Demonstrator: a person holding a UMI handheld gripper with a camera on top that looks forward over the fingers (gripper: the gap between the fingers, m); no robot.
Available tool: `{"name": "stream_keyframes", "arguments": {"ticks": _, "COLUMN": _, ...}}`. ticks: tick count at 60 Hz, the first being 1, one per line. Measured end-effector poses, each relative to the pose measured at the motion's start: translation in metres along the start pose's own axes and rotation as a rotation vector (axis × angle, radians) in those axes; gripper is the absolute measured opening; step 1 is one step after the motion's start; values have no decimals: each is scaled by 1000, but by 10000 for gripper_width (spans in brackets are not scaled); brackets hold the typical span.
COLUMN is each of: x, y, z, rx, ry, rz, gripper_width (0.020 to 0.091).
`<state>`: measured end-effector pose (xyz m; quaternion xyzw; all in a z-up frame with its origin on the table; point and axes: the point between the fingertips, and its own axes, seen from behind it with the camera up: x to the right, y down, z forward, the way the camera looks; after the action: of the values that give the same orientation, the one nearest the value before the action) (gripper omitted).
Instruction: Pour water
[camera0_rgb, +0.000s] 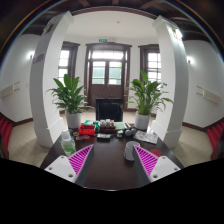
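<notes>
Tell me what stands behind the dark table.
Behind the dark table stand two potted plants, white pillars and a double door. The clutter on the table hides the floor there. The hand-held gripper is open.

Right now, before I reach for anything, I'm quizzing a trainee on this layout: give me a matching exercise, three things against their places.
Things:
1. clear container
2. red object
3. grey object

Places:
a. close by the right finger
b. close by the left finger
c. farther back on the table, beyond the fingers

Pairs: 1-b, 2-c, 3-a. The hand-held gripper is open, holding nothing.
</notes>
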<state>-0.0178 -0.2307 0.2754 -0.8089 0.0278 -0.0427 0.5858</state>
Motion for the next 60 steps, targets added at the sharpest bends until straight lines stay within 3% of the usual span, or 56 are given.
{"name": "stream_keyframes", "arguments": {"ticks": 8, "x": -22, "y": 27, "z": 7, "rx": 30, "ry": -7, "rz": 17, "gripper_width": 780}}
{"name": "stream_keyframes", "arguments": {"ticks": 19, "x": -111, "y": 74, "z": 33, "rx": 136, "ry": -156, "rz": 44, "gripper_width": 780}}
{"name": "stream_keyframes", "arguments": {"ticks": 28, "x": -161, "y": 100, "z": 73, "rx": 133, "ry": -226, "rz": 87, "gripper_width": 786}}
{"name": "stream_keyframes", "arguments": {"ticks": 44, "x": -207, "y": 109, "z": 167, "rx": 100, "ry": -220, "rz": 24, "gripper_width": 784}}
{"name": "stream_keyframes", "arguments": {"ticks": 53, "x": -233, "y": 99, "z": 204, "rx": 127, "ry": -246, "rz": 23, "gripper_width": 787}}
{"name": "stream_keyframes", "arguments": {"ticks": 60, "x": -237, "y": 92, "z": 217, "rx": 164, "ry": -234, "rz": 33, "gripper_width": 740}}
